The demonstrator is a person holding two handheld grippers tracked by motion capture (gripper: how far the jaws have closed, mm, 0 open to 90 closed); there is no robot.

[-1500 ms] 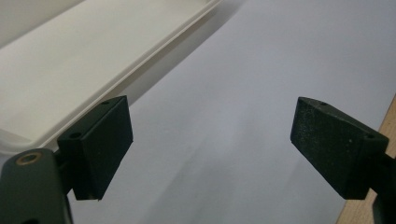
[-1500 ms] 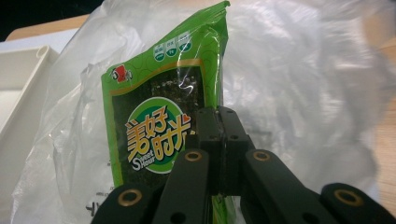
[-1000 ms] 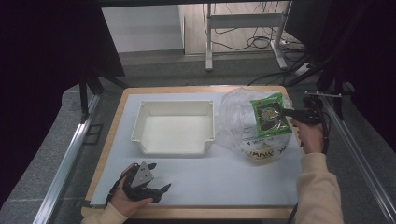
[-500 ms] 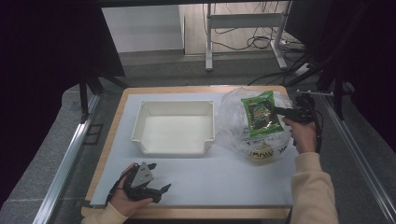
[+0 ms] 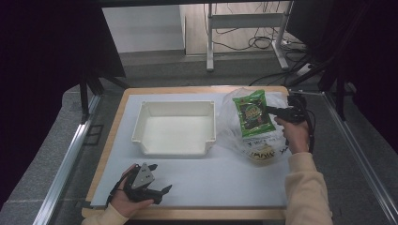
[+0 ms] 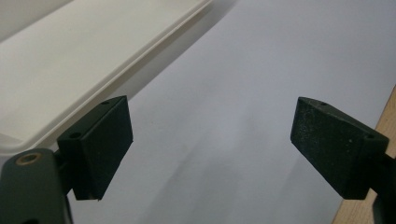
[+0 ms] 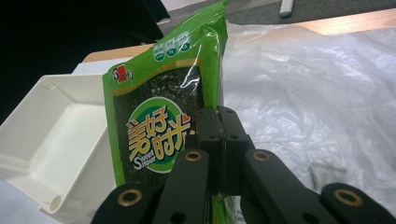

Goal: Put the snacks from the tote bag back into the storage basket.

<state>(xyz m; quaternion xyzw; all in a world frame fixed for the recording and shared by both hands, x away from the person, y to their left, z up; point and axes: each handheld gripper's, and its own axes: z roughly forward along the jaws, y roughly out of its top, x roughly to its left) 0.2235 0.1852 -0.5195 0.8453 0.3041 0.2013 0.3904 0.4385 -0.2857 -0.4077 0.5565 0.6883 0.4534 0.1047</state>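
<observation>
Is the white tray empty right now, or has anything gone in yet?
Empty. The white tray shows a bare floor in the high view; the green snack packet is clamped in the right gripper, beside it.

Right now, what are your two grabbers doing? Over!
Right gripper shut on green snack packet, lifted above plastic bag. Left gripper open, empty. White bin empty, nothing blocking.

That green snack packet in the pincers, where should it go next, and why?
Probably a short carry toward the white bin. The right gripper is shut on the green packet, holding it up over the clear plastic bag. The bin stands empty beside it, and the left gripper rests open by the table's near edge.
</observation>
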